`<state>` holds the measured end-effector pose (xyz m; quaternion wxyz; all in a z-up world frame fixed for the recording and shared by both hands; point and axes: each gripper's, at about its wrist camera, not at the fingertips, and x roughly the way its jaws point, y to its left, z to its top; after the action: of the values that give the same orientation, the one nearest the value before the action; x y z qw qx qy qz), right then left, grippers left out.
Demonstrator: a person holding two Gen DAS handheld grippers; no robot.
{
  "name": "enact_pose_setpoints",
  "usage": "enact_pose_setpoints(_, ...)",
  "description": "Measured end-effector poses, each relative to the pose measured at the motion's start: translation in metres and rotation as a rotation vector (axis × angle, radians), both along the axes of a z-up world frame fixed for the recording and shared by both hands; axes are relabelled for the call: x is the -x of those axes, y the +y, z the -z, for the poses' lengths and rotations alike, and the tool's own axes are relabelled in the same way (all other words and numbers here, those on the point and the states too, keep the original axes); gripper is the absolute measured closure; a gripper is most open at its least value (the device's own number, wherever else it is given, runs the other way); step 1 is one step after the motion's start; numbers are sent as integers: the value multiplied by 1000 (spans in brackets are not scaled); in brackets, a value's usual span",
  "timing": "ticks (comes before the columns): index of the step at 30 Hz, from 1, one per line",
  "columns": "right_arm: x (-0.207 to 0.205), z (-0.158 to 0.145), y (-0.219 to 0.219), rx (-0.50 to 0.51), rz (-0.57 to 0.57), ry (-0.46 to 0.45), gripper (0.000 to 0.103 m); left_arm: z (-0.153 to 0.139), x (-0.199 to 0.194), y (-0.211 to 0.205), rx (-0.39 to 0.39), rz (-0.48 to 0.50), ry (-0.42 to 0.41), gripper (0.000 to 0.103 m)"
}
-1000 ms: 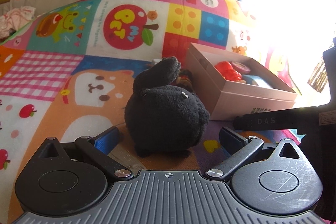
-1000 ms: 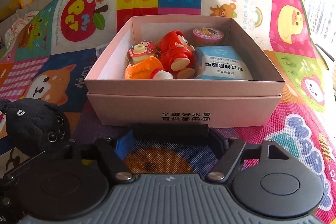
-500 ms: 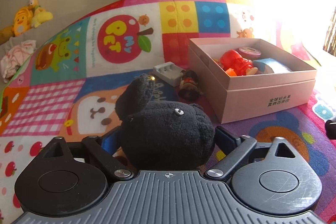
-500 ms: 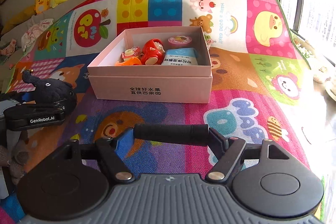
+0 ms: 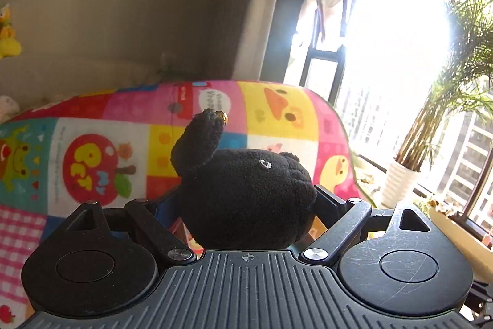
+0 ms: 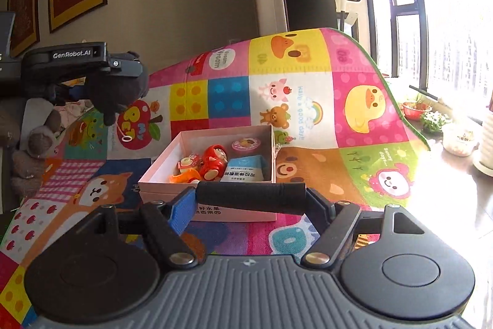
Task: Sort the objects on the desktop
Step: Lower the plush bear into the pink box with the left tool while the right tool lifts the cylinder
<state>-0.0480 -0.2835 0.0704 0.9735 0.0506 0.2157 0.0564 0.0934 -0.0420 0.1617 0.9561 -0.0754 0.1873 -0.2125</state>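
1. While my left gripper (image 5: 246,205) clamps the black plush toy (image 5: 243,193), it hangs above the play mat (image 6: 308,88)
2. My right gripper (image 6: 251,201) pinches a black cylinder (image 6: 251,198) before the pink box (image 6: 160,190) of toys

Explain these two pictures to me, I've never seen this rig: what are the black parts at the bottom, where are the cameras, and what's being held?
There is no robot arm. A person carries a two-finger gripper in each hand, and each has a fisheye camera looking forward along its fingers, so the black parts at the bottom are the gripper itself.

In the left wrist view, the left gripper is shut on a black plush, lifted off the mat. The right wrist view shows the same pair from the side, up in the air at the left.

In the right wrist view, the right gripper holds a black cylinder crosswise. Beyond it a pink box sits on the mat, with small toys and a blue packet inside.
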Motion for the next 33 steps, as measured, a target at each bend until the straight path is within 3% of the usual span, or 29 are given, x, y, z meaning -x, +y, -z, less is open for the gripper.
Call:
enact_pose_setpoints(3, -2, 5, -1, -6, -1, 11, 28, 9, -32, -18, 33, 33, 81, 11)
enact_pose_setpoints(7, -7, 16, -7, -17, 20, 44, 28, 51, -66, -36, 50, 66, 249, 11)
enact_pose_setpoints(11, -14, 27, -9, -22, 26, 84, 28, 91, -86, -41, 26, 94, 365, 8)
enact_pose_setpoints(14, -20, 35, -11, -27, 27, 113, 28, 96, -87, -33, 32, 93, 360, 6)
enact_pose_setpoints(18, -28, 41, -7, -29, 22, 151, 28, 83, -69, -8, 67, 79, 281, 2)
enact_pose_setpoints(21, -35, 40, 0, -18, 5, 166, 28, 85, -41, 10, 27, 37, 228, 1)
enact_pose_setpoints(25, -48, 21, 15, 34, -31, 135, 28, 109, -5, 34, -11, -8, 222, 1)
enact_pose_setpoints(28, -72, 0, 26, 41, -83, 117, 28, 128, 14, 48, -13, -48, 226, 1)
enact_pose_setpoints(33, -149, -23, 56, 69, -111, 167, 28, 152, 29, 63, 73, -44, 261, 1)
